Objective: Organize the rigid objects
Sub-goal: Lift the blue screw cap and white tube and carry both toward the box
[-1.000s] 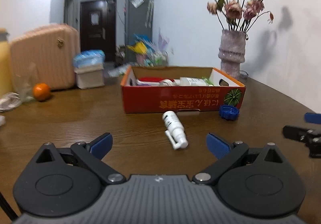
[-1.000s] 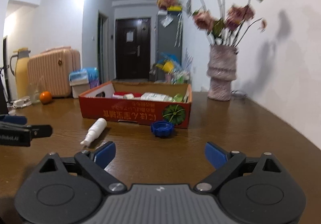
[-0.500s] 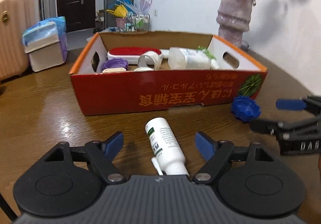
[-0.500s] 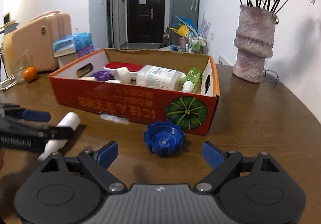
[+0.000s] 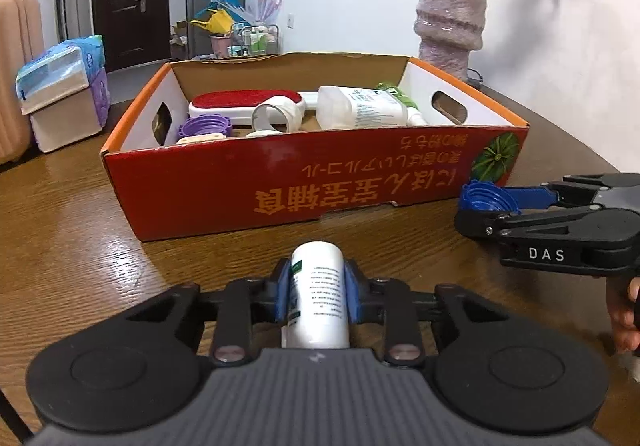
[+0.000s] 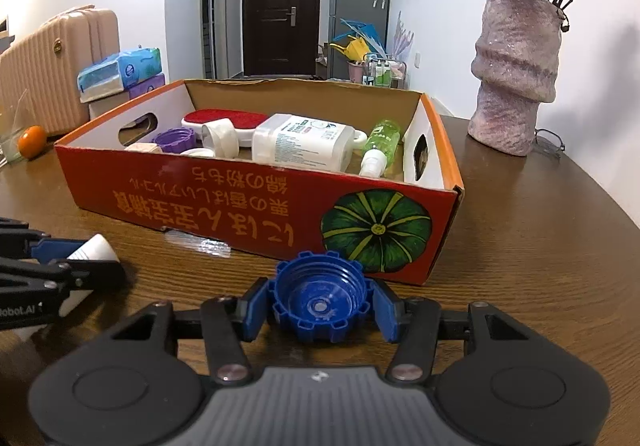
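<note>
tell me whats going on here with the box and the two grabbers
A person is tidying loose items into the red cardboard box on the wooden table. The left gripper is shut on a white spray bottle, and the right gripper is shut on a blue bottle cap. Both items sit just in front of the box, not yet inside.
</note>
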Demonstrator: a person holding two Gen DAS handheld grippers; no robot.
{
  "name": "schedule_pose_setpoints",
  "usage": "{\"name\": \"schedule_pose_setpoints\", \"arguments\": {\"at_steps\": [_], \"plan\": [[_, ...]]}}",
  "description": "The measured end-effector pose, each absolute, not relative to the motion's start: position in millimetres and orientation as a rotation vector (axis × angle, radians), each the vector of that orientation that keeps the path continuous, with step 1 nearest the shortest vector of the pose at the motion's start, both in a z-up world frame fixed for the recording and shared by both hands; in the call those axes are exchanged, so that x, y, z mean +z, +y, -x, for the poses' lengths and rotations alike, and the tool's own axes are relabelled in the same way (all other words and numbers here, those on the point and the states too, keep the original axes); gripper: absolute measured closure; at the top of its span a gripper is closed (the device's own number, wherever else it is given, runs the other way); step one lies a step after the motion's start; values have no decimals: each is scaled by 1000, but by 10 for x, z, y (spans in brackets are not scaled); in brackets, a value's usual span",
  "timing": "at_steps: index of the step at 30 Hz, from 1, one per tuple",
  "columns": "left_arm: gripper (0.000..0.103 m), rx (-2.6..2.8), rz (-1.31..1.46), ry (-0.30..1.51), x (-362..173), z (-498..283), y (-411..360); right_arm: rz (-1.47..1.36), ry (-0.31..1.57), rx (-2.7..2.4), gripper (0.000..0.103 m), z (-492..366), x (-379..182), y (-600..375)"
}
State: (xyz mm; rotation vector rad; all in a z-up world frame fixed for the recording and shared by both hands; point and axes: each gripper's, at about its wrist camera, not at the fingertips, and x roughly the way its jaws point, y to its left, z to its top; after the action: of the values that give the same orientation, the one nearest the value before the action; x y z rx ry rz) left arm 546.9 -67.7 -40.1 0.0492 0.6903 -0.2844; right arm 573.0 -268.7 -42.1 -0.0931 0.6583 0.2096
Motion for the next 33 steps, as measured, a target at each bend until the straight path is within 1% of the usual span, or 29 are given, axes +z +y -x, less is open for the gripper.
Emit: {"name": "schedule_pose_setpoints", "arguments": {"at_steps": [6,11,20,25,30,33], "plan": [[75,-286,-27,663,-252,-5236,-637,97,612,216,50,-5515,-251,-2676],[75,-284,-23,596,-17,-4829,-588,91,554,219,50,-5173,-12,-2678],[75,-254,4,472,328,-3967,-540,107,427,245,50,-4178,355,-2616],[75,-237,81,389,532,-3373,-444,118,358,249,50,-3547,526,-2592],[75,-218,103,297,729,-2811,-396,102,301,259,50,-2998,657,-2607],[75,-214,103,277,780,-2612,-393,94,281,265,50,-2739,688,-2610]]}}
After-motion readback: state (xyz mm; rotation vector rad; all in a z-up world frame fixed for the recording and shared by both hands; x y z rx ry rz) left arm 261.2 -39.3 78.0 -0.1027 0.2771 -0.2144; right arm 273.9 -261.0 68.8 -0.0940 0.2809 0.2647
